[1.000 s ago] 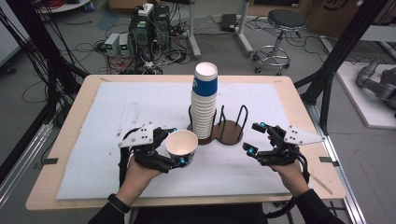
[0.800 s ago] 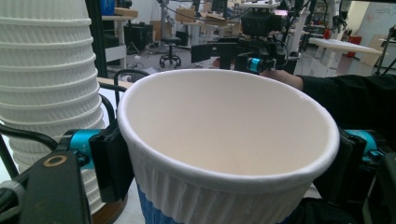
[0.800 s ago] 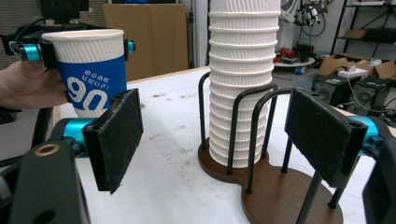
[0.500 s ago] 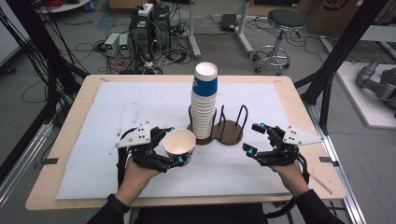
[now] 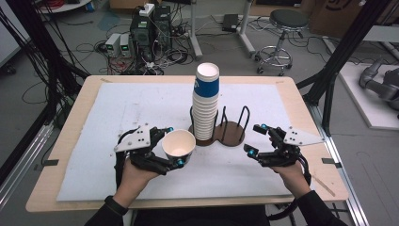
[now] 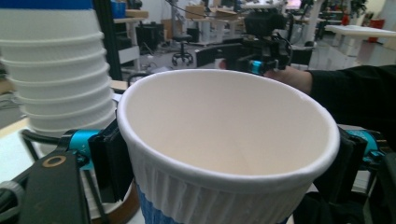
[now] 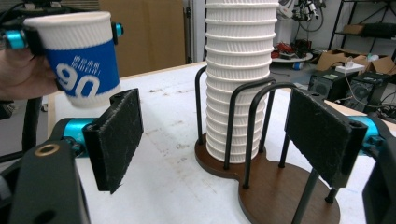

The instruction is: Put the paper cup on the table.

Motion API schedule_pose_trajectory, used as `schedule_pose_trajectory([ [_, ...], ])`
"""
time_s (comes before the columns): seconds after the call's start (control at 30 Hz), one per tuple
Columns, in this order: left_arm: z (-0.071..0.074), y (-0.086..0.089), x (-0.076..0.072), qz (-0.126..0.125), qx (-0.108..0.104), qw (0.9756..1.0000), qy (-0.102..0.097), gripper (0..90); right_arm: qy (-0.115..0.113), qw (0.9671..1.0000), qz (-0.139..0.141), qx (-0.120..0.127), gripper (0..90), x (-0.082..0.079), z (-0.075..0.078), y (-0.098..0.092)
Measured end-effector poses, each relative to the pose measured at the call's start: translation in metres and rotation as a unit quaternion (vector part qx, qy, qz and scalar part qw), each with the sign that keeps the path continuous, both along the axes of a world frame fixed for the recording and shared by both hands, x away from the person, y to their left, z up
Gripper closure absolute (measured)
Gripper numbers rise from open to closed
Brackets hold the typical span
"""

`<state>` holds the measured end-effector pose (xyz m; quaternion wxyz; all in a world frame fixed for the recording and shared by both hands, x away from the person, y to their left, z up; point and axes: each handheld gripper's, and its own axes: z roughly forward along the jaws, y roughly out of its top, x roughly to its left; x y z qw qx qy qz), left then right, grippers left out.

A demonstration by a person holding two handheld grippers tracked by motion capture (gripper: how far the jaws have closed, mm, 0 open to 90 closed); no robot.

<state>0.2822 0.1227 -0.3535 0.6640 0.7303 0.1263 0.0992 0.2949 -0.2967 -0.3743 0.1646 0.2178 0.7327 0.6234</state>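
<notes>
White paper covers the wooden table, and two grippers are held over it.

The left gripper is pinching a paper cup. Its two black jaws press on the cup's sides just under the rim, one on each side. The cup stands upright with its mouth up. In the left gripper view you can look right into it, and it is bare white inside with nothing in it. In the right gripper view the cup has a ridged white top and a blue band with white numbers, and it hangs in the air above the table.

The right gripper has its jaws spread apart. Nothing is between its pads.

Between the two grippers, a bit further from the person, is a brown wooden holder with thin black wire loops. It has two round spots. The spot nearer the left gripper holds a tall stack of cups, one pushed inside the next. The top one has a blue band. The spot nearer the right gripper holds no cups.

Past the far edge of the table, the grey floor has black cables, some computer boxes and a round stool.
</notes>
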Motion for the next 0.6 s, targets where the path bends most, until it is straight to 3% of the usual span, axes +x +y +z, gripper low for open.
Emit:
schedule_pose_trajectory([
  [0.17, 0.000, 0.008, 0.003, 0.015, 0.002, 0.9999, -0.003, 21.4, -0.002, 0.9999, -0.010, -0.002, 19.9, 0.000, -0.001, -0.004],
  [0.4, -0.004, 0.018, 0.005, 0.055, 0.000, 0.9985, -0.001, 21.2, -0.006, 0.9999, -0.009, -0.005, 19.9, 0.000, -0.001, -0.002],
  [0.6, -0.001, 0.023, 0.006, 0.069, -0.004, 0.9976, -0.003, 21.3, -0.007, 0.9999, -0.011, -0.006, 19.9, -0.001, -0.001, -0.002],
])
